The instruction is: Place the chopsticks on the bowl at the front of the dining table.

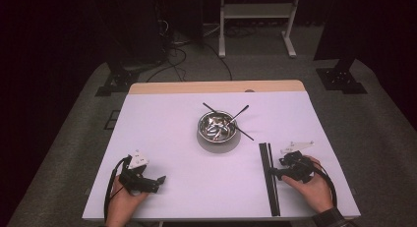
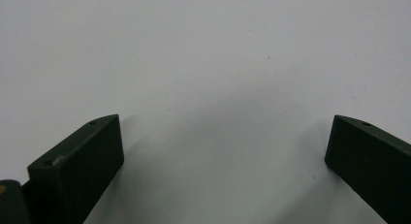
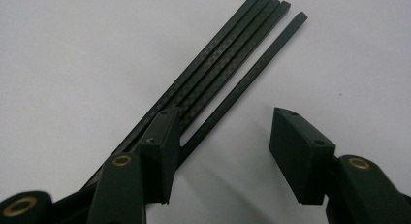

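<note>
Several black carbon-weave rods (image 3: pixel 228 54) lie side by side on the white table (image 3: pixel 72 64), one a little apart from the rest. In the high view the bundle of rods (image 1: pixel 269 180) runs front to back at the table's right. My right gripper (image 3: pixel 227 121) is open at the rods' near part: its left jaw is over the bundle, and the separate rod runs just inside that jaw. The person's right hand holds this right gripper (image 1: pixel 275 172), which points left at the rods. My left gripper (image 2: pixel 226 122) is wide open over bare table, and the left gripper (image 1: pixel 157 184) sits front left.
A steel bowl (image 1: pixel 217 127) stands mid-table with two black sticks (image 1: pixel 242 132) lying crossed over its rim. The table's wooden far edge (image 1: pixel 216 87) borders grey floor, where cables and a white stand's legs (image 1: pixel 255 20) lie beyond.
</note>
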{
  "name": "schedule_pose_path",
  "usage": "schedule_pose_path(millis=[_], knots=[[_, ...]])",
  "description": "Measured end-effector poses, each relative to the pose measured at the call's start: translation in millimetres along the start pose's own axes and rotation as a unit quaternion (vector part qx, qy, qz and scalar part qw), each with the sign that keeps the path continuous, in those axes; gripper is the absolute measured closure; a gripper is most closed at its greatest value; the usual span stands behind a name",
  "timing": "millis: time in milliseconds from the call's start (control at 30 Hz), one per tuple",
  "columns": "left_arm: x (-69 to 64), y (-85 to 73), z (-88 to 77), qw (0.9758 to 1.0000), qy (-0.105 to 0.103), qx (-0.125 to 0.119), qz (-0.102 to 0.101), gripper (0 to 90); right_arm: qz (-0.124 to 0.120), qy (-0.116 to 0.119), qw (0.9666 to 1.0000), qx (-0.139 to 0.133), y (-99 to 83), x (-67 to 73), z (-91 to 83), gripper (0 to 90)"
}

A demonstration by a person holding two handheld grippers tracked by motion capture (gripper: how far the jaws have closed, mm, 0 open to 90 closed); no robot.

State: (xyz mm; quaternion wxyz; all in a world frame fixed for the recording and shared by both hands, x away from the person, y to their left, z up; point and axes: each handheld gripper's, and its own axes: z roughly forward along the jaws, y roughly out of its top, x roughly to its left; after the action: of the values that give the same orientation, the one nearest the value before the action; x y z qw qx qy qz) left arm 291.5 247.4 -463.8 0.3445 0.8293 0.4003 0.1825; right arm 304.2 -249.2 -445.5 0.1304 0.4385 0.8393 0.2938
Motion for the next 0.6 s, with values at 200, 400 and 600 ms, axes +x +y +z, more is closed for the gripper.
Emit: schedule_pose_path(millis=[200,400,600], knots=[[0.0,0.0,0.0,1.0,0.0,0.0,0.0,0.0,-0.009,-0.004,1.0,0.002,-5.3,5.2,-3.9,43.2],[0.0,0.0,0.0,1.0,0.0,0.0,0.0,0.0,-0.014,-0.004,0.9999,0.004,-13.7,13.0,-9.8,43.1],[0.0,0.0,0.0,1.0,0.0,0.0,0.0,0.0,-0.016,-0.002,0.9999,0.005,-20.8,19.9,-15.2,43.0]])
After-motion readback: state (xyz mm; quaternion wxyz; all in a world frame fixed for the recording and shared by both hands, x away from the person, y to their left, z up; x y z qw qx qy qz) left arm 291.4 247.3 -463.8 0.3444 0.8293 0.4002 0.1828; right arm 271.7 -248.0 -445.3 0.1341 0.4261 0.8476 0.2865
